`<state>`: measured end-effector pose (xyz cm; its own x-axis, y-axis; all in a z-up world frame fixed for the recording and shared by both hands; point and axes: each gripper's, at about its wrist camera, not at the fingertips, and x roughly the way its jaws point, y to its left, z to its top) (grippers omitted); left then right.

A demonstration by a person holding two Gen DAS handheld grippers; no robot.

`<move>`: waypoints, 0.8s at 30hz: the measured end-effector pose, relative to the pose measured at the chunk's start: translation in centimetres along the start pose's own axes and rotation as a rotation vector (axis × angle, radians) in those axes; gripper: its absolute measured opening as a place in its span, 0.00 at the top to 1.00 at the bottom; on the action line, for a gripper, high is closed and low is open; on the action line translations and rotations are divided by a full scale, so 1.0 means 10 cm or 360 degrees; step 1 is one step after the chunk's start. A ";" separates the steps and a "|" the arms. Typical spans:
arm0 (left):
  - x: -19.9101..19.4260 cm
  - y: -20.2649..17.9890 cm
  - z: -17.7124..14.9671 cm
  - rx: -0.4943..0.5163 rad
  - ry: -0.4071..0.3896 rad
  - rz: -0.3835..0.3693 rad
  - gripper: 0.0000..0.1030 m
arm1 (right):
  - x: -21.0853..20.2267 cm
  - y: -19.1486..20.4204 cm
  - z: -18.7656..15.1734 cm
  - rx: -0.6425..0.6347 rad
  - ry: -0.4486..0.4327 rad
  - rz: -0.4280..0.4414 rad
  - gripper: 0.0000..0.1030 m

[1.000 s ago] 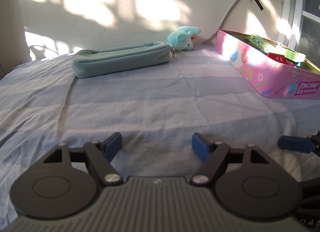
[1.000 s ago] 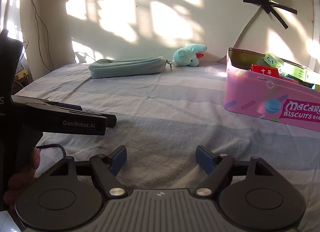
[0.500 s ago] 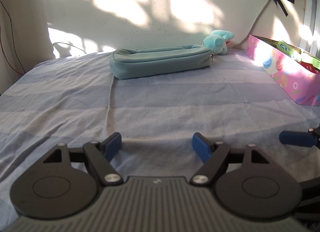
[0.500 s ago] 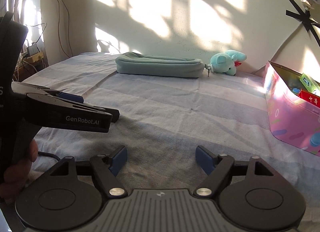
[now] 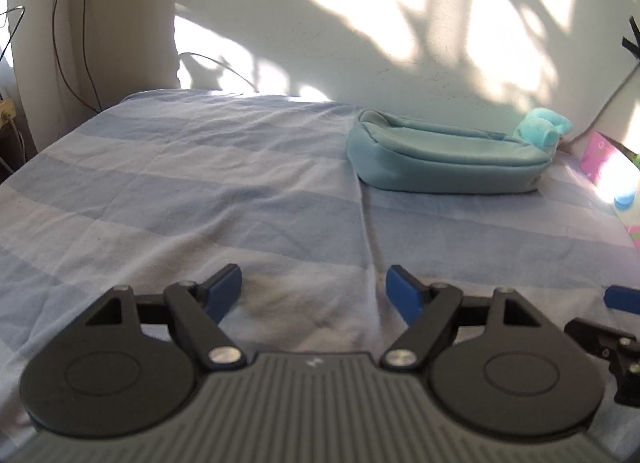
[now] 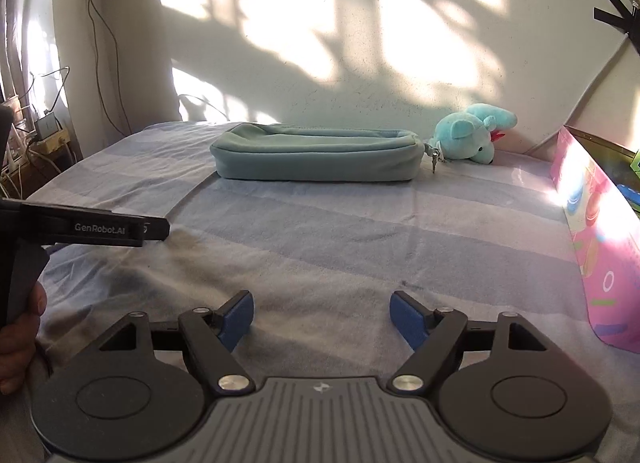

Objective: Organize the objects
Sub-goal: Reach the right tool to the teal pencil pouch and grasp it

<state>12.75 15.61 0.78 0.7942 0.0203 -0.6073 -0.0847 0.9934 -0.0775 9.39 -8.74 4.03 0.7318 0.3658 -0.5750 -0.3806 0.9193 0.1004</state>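
A teal fabric pouch point(image 5: 444, 159) lies near the far wall on the striped bedsheet point(image 5: 200, 191); it also shows in the right wrist view point(image 6: 316, 157). A teal plush toy point(image 6: 474, 135) lies just right of the pouch, partly hidden behind it in the left wrist view point(image 5: 542, 131). A pink biscuit tin point(image 6: 600, 231) stands at the right edge, with its corner in the left wrist view point(image 5: 604, 159). My left gripper point(image 5: 314, 289) is open and empty, low over the sheet. My right gripper point(image 6: 322, 313) is open and empty too.
The left gripper's body point(image 6: 92, 227) and the hand holding it show at the left of the right wrist view. Cables point(image 6: 48, 123) hang by the left wall. A sunlit wall point(image 6: 320, 43) closes the far side of the bed.
Both views have swung to the left: the pouch and plush moved right in frame and the pink tin slid to the right edge. Both grippers stay open.
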 end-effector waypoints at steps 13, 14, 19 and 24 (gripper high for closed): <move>-0.02 0.19 0.01 -0.0223 -0.0061 -0.0087 0.21 | 1.03 -0.93 0.93 0.0770 -0.0026 0.0073 0.26; -0.02 0.20 0.01 -0.0231 -0.0068 -0.0091 0.21 | 1.13 -0.97 0.96 0.0838 0.0007 0.0107 0.26; -0.02 0.22 0.02 -0.0256 -0.0087 -0.0105 0.21 | 1.30 -0.85 1.07 0.0763 0.0084 -0.0007 0.61; -0.03 0.24 0.02 -0.0272 -0.0105 -0.0109 0.21 | 0.99 -0.87 0.92 0.0821 0.0076 0.0076 0.72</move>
<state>12.46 17.98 0.96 0.8389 -0.0338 -0.5432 -0.1256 0.9591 -0.2536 25.15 -11.79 4.97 0.6892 0.4129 -0.5954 -0.0760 0.8584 0.5074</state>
